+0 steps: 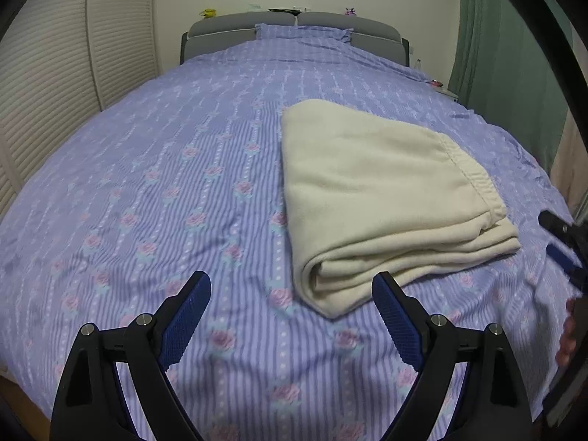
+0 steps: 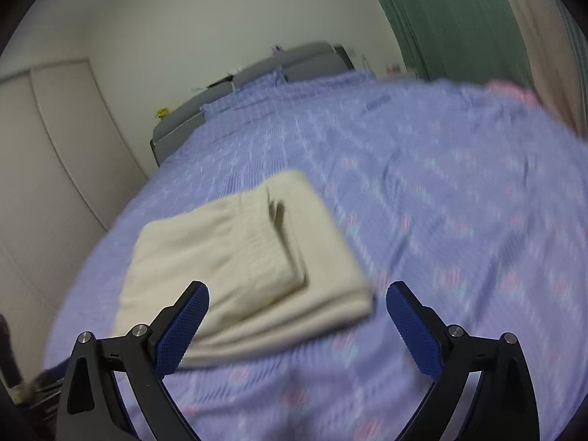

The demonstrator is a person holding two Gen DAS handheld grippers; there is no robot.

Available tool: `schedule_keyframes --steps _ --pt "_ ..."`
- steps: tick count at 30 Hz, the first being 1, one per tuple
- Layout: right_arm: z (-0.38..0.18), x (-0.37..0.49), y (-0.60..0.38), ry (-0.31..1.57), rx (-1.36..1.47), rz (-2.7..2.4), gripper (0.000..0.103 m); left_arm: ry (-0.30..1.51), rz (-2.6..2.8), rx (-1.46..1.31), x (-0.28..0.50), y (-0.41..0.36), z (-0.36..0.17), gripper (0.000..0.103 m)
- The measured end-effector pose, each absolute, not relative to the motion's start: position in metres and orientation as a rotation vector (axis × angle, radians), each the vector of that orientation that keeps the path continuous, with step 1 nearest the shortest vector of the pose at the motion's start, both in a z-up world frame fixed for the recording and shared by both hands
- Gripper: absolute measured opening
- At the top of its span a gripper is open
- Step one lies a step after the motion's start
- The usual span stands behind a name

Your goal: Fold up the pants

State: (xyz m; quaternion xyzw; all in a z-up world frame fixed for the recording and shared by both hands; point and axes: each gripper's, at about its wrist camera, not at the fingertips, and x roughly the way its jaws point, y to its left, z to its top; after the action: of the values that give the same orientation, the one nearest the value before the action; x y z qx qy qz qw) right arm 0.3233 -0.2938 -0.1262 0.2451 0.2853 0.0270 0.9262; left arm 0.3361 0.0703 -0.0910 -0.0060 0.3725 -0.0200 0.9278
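Lilac striped bedding covers the bed (image 1: 147, 191), giving a flat base for folding. Cream pants (image 1: 382, 198) lie folded in a compact stack near its foot, waistband uppermost. Left gripper (image 1: 290, 294) and right gripper (image 2: 297, 303) hover just short, jaws wide apart, holding nothing. Motion blur hides stack edges; the fold is probably finished.

dim, even indoor light; right wrist view motion-blurred, fisheye edges bowed.
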Motion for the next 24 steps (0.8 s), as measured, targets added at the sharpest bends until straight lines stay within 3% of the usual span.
schedule_keyframes --steps 10,22,24 --pt "-0.181 0.333 -0.299 0.629 0.886 0.197 0.099 0.781 -0.032 0.014 0.309 0.063 -0.095 0.09" --pt "-0.211 0.375 -0.299 0.66 1.067 0.195 0.099 0.769 -0.021 0.008 0.325 0.053 -0.091 0.09" --pt "-0.213 0.383 -0.3 0.661 1.085 0.203 0.103 0.779 -0.009 0.004 0.334 0.054 -0.094 0.09"
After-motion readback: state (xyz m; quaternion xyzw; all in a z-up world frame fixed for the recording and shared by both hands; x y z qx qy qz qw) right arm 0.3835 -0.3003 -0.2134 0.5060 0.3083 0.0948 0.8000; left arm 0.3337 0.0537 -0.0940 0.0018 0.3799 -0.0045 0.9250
